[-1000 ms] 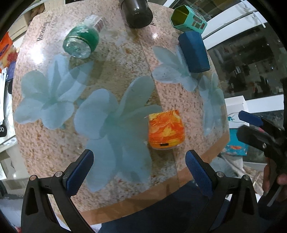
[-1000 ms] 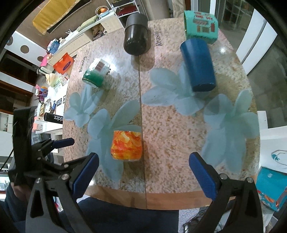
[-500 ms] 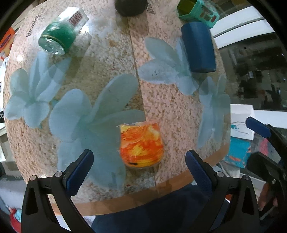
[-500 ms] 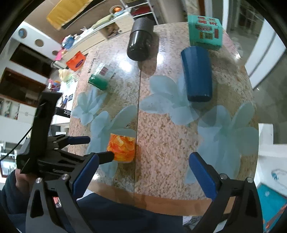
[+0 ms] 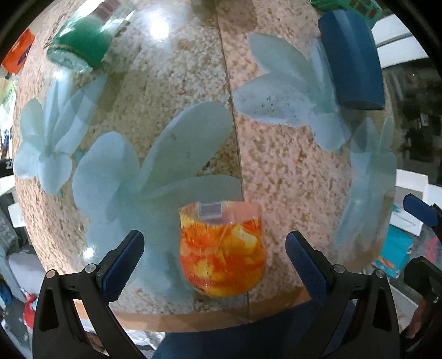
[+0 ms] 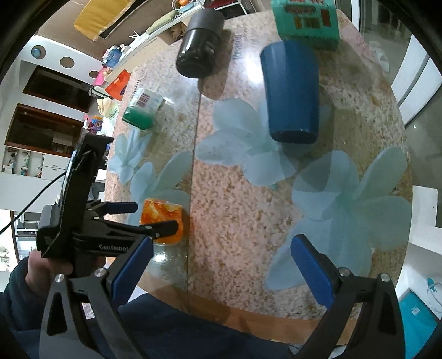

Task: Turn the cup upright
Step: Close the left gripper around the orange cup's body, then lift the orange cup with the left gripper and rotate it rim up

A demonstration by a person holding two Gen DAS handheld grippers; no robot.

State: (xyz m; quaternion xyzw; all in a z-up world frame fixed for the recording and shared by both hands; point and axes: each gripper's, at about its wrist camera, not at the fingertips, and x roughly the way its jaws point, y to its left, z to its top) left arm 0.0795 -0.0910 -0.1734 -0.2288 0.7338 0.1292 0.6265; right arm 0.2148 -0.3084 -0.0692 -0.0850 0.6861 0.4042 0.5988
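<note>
An orange and yellow patterned cup (image 5: 222,250) stands upside down near the front edge of the flowered table (image 5: 276,176). My left gripper (image 5: 214,258) is open, with a finger on each side of the cup and a gap on both sides. The right wrist view shows the cup (image 6: 163,221) with the left gripper (image 6: 150,216) around it. My right gripper (image 6: 222,269) is open and empty above the table's front right part.
A blue cup (image 6: 290,91) lies on its side at the back right, with a teal box (image 6: 305,23) behind it. A black cylinder (image 6: 200,45) stands at the back and a green jar (image 6: 141,113) lies at the back left.
My left gripper has moved forward and down onto the orange cup, which now sits between its fingers. My right gripper has shifted a little toward the table.
</note>
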